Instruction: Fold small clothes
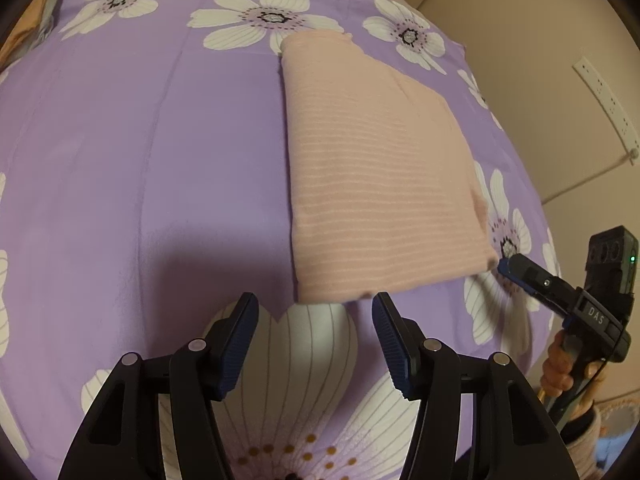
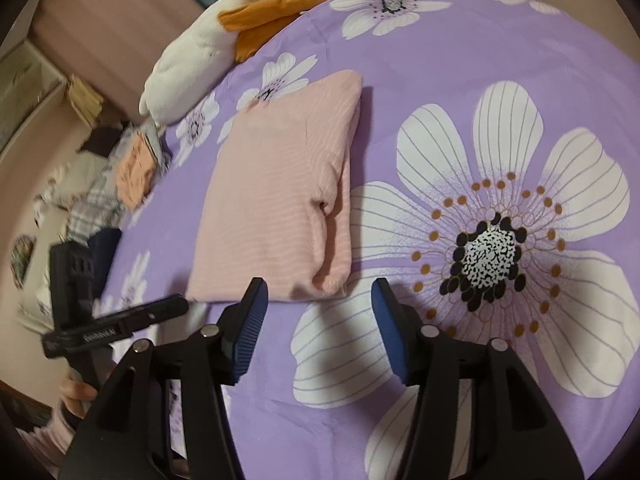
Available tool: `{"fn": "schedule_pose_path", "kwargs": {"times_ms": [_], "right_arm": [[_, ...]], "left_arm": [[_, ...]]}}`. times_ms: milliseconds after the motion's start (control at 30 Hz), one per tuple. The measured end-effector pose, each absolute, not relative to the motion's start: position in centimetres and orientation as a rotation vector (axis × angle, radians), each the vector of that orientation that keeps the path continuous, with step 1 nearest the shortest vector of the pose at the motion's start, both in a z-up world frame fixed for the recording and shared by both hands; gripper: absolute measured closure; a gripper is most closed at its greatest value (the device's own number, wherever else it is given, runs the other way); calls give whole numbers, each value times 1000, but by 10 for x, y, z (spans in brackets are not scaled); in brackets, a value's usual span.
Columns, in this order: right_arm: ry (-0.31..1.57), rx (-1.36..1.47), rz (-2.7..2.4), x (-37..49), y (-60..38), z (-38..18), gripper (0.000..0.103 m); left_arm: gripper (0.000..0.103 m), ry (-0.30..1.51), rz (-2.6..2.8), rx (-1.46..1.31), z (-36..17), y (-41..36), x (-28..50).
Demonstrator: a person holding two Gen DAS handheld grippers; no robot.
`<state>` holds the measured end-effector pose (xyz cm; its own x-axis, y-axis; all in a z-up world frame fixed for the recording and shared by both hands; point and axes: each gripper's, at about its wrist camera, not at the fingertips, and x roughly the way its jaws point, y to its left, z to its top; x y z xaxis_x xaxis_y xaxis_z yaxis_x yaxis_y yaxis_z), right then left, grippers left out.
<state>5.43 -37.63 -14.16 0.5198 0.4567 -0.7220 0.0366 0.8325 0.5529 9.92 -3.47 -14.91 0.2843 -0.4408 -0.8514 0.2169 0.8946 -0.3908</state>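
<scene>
the pink top lies on the purple sheet, already folded into a neat flat block. the left claw and the right claw are both wide open and hold nothing. more clothes wait at the bed's edge, so the job looks partly done.

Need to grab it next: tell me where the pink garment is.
The pink garment lies folded on the purple flowered sheet, right of centre in the left wrist view, just ahead of both open grippers; the white plush toy sits beyond it.
</scene>
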Motion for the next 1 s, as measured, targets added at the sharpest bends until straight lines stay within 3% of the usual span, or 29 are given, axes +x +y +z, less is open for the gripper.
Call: {"fn": "schedule_pose_path", "kwargs": {"times_ms": [67,233,767,1000], "right_arm": [[1002,587,273,55,-378,-143,39],[1004,664,283,62,-381,-148,35],[1021,737,307,100,-385,-160,33],[1020,750,322,111,-388,-164,33]], "left_arm": [[46,1210,-449,-228,-150,-35,103],[46,1212,-461,-261,-152,-36,113],[45,1208,-491,-287,-158,-46,144],[41,1199,-503,-294,-160,-52,154]]}}
